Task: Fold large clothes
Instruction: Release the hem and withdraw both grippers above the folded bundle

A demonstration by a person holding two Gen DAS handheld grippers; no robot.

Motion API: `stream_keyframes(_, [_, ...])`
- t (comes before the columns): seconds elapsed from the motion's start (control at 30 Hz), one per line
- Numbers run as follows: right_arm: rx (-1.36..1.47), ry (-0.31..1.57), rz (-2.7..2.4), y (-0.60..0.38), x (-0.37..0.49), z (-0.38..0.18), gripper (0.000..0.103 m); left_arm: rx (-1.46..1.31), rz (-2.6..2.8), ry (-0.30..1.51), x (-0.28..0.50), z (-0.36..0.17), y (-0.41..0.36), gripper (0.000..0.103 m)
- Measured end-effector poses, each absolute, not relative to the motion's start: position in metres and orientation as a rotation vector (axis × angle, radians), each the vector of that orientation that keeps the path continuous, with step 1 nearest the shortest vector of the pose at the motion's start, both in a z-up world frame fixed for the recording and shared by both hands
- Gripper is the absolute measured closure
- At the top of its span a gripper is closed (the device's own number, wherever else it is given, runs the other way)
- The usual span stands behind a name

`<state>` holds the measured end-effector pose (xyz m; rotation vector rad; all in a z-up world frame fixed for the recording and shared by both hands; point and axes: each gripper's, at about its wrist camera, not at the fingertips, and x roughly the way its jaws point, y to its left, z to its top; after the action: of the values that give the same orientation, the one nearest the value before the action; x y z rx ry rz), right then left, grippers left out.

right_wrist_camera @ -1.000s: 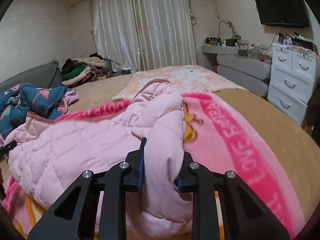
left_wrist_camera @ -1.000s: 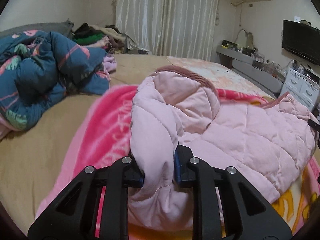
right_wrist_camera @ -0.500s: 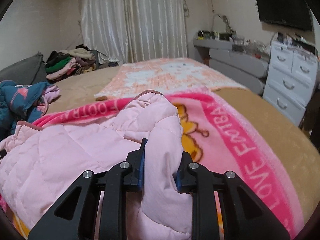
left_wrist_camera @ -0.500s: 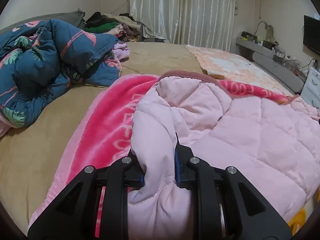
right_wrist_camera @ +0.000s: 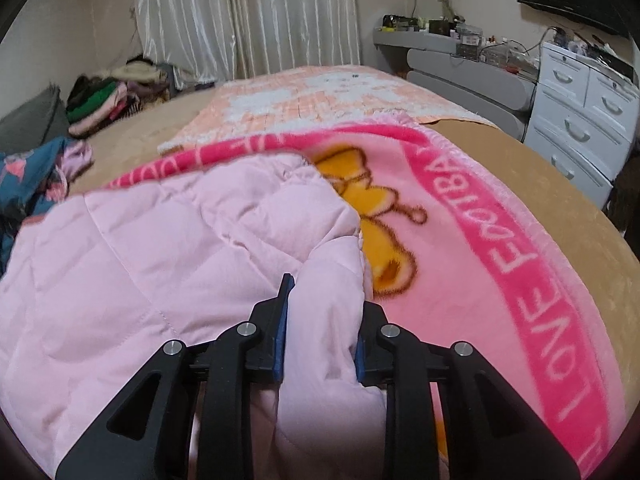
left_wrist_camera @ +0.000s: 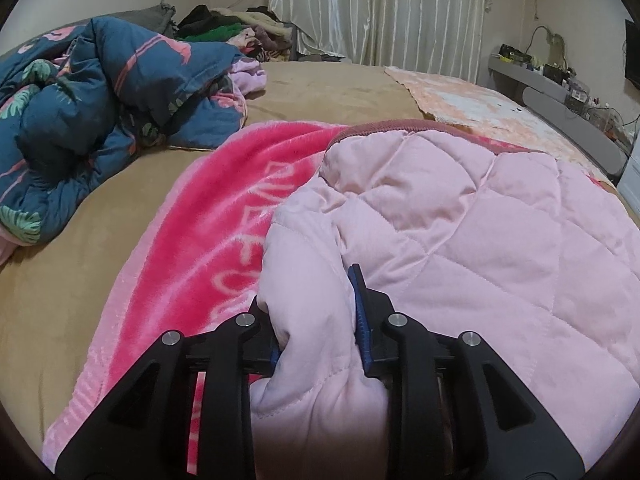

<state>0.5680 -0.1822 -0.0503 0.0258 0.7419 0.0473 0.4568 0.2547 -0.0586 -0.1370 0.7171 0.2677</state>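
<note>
With the pink quilted jacket (left_wrist_camera: 460, 216) lying on the pink blanket (right_wrist_camera: 500, 264), our left gripper (left_wrist_camera: 316, 320) and right gripper (right_wrist_camera: 322, 320) begin opening around bunched fabric; we should release both corners together, flat.

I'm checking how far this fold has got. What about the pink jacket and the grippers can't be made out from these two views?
- Pink quilted jacket: near hem hidden behind the left gripper and cut by the bottom edge, left wrist view.
- Right gripper: pads buried in jacket fabric, so their contact is unclear as its jaws open.
- Sleeves, front: cannot tell.
- Pink blanket: lettering cut off by the jacket.
</note>
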Motion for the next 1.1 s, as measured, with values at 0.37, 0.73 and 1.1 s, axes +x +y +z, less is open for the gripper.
stream_keyframes(0.37, [0.032, 0.762, 0.051, -0.194, 0.551, -0.042, 0.060, -0.148, 0.279, 0.733, 0.449, -0.053, 0.259, 0.068])
stream_keyframes(0.73, [0.000, 0.605, 0.218, -0.191, 0.435, 0.016, 0.025, -0.143, 0.201, 0.623, 0.368, 0.004, 0.227, 0.016])
stream_keyframes(1.1, [-0.078, 0.660, 0.351, -0.135, 0.395, 0.009, 0.025, -0.098, 0.061, 0.690, 0.350, 0.001, 0.152, 0.011])
